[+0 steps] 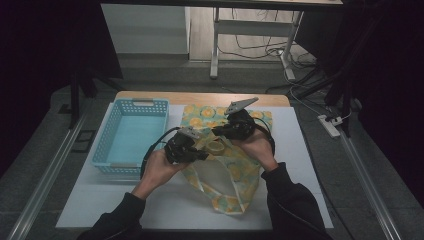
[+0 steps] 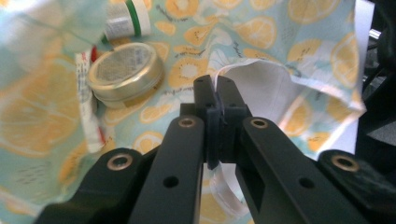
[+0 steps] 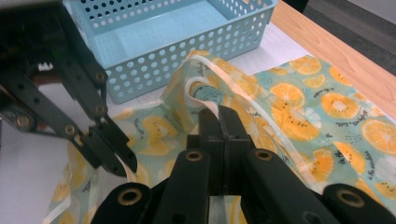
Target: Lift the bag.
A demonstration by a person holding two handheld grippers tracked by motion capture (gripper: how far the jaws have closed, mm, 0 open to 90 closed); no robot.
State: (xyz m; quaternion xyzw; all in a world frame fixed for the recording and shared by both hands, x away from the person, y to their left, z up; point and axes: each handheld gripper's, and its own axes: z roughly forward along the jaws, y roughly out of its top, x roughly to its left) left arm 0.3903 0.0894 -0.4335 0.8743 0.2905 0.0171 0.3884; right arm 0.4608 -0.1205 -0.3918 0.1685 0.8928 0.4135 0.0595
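High view puts the fruit-print bag [image 1: 225, 165] at the middle of the white table [image 1: 300, 165], its mouth toward six o'clock, with my left tool [image 1: 204, 155] and right tool [image 1: 216, 131] meeting over its middle. The blue basket [image 1: 131, 135] sits at nine o'clock of the bag, just beside it.

Left gripper view shows my left tool [image 2: 216, 95] closed tight on the bag's pale rim [image 2: 224, 70]. Beyond it, at eleven o'clock, a round gold tin [image 2: 125, 72] and a white tube with a green band [image 2: 125, 19] lie on the printed cloth. Right gripper view shows my right tool [image 3: 218, 116] pinched shut on another stretch of the edge, with the left tool [image 3: 122, 164] at nine o'clock of it, also on the fabric.

My worry is the cloth: both holds are on a thin slippery hem, so a jerk upward could pull it out of either tool and let the mouth fall shut. If I lift unevenly, the bag may tilt and the tin could roll or slide off toward the table. Pulling the two sides apart too hard might strain the seam, and the basket wall is close enough for my left tool to knock.
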